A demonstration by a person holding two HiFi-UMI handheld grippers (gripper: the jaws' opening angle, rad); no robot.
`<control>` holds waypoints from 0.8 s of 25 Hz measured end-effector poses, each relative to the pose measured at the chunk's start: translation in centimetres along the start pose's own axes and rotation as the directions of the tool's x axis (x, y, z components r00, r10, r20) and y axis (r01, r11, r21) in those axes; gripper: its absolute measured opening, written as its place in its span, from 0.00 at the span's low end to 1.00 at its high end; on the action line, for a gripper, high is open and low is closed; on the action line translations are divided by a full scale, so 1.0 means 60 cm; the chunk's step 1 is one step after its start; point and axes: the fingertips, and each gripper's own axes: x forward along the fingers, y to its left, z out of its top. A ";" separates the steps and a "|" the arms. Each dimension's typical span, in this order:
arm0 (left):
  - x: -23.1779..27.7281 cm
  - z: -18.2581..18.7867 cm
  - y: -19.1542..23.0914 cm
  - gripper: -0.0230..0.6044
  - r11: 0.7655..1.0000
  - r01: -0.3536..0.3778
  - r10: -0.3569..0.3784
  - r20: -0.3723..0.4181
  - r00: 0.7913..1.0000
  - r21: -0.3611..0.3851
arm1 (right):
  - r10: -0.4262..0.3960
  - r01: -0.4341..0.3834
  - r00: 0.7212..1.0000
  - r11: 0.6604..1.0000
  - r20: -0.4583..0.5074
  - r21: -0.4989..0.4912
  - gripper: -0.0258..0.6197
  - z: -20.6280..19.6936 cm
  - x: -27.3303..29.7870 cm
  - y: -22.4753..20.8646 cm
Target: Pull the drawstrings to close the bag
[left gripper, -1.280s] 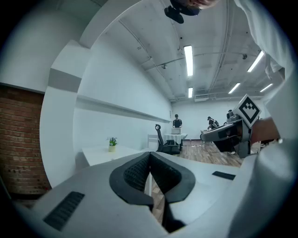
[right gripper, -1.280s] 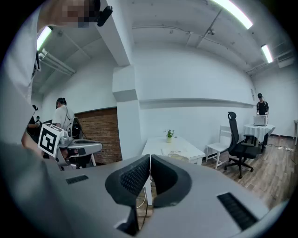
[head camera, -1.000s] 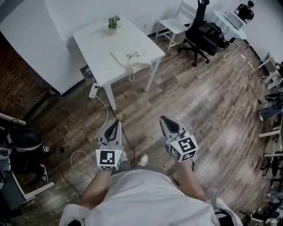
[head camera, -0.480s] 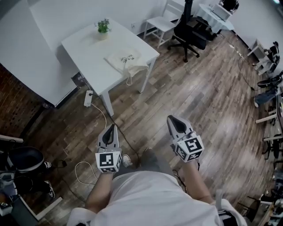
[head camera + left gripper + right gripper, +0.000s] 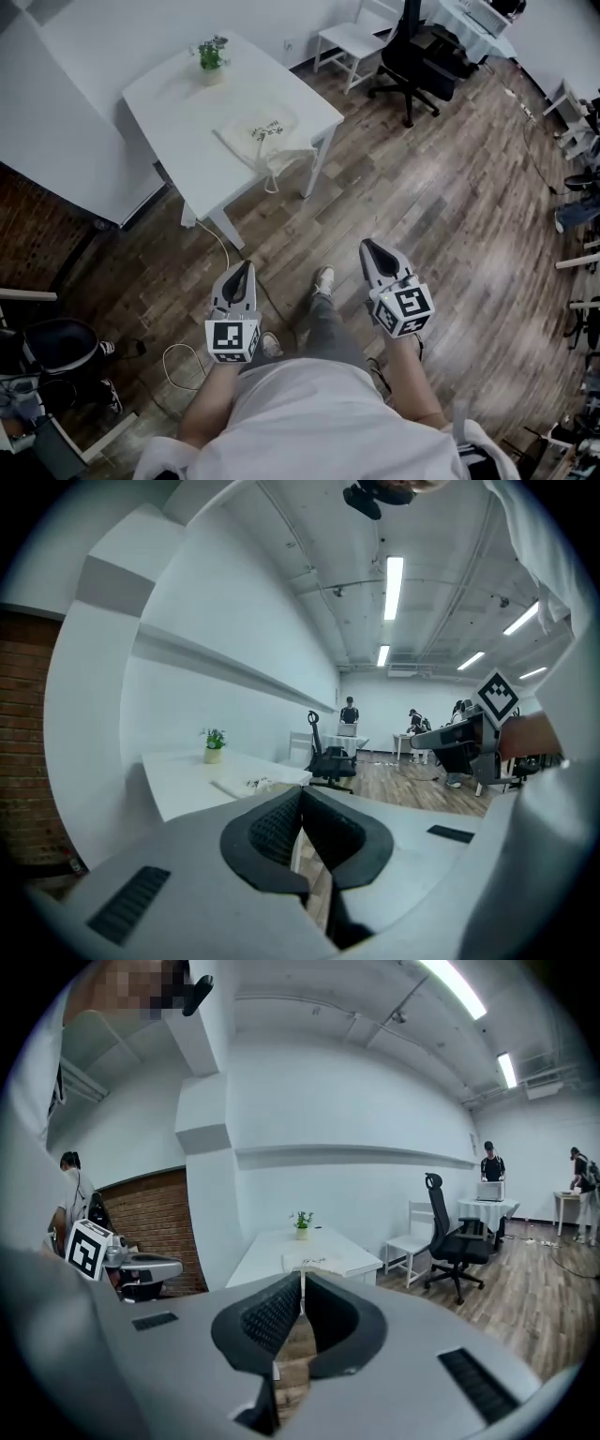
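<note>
- Nearest me: left gripper (image 5: 244, 267) and right gripper (image 5: 368, 247) held out side by side, angled a bit down. Both have jaws pressed together w/ nothing between the pads, so neither holds anything.
- Below them: my shoe (image 5: 323, 279) on the wood floor (image 5: 441, 216). A white cable (image 5: 165, 361) loops on the boards just left of the left gripper.
- Ahead of the tips: open floorboards up to the table, w/ more room off to the right.
- Table (image 5: 169, 89): white, ahead and left, well apart from both grippers. Its near-right edge and corner face me.
- Bag (image 5: 255, 129): cream cloth, flat on the tabletop right by that near-right edge.
- Drawstrings (image 5: 269, 187): hang over the edge — off the top, beside the table leg.
- Potted plant (image 5: 210, 58): far side of the table, apart from the bag.
- Left margin: brick wall (image 5: 37, 239) and a white partition close behind the table — tight on that side.
- Farthest: white chair (image 5: 349, 39) and black office chair (image 5: 417, 52) past the table's right corner.
</note>
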 end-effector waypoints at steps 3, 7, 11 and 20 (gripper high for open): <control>0.067 0.013 0.026 0.06 0.998 -0.059 0.059 -0.031 0.998 -0.002 | 0.041 -0.040 0.999 0.999 0.003 -0.034 0.10 0.034 0.069 -0.065; 0.163 0.033 0.040 0.06 0.992 -0.128 0.128 -0.065 0.990 0.009 | 0.087 -0.088 0.996 0.993 -0.012 -0.079 0.10 0.069 0.145 -0.153; 0.254 0.072 0.034 0.06 0.976 -0.217 0.216 -0.039 0.976 -0.021 | 0.142 -0.146 0.989 0.986 -0.050 -0.079 0.10 0.093 0.196 -0.222; 0.327 0.083 0.055 0.06 0.934 -0.358 0.357 -0.052 0.933 -0.013 | 0.229 -0.242 0.965 0.965 -0.124 -0.098 0.10 0.073 0.299 -0.280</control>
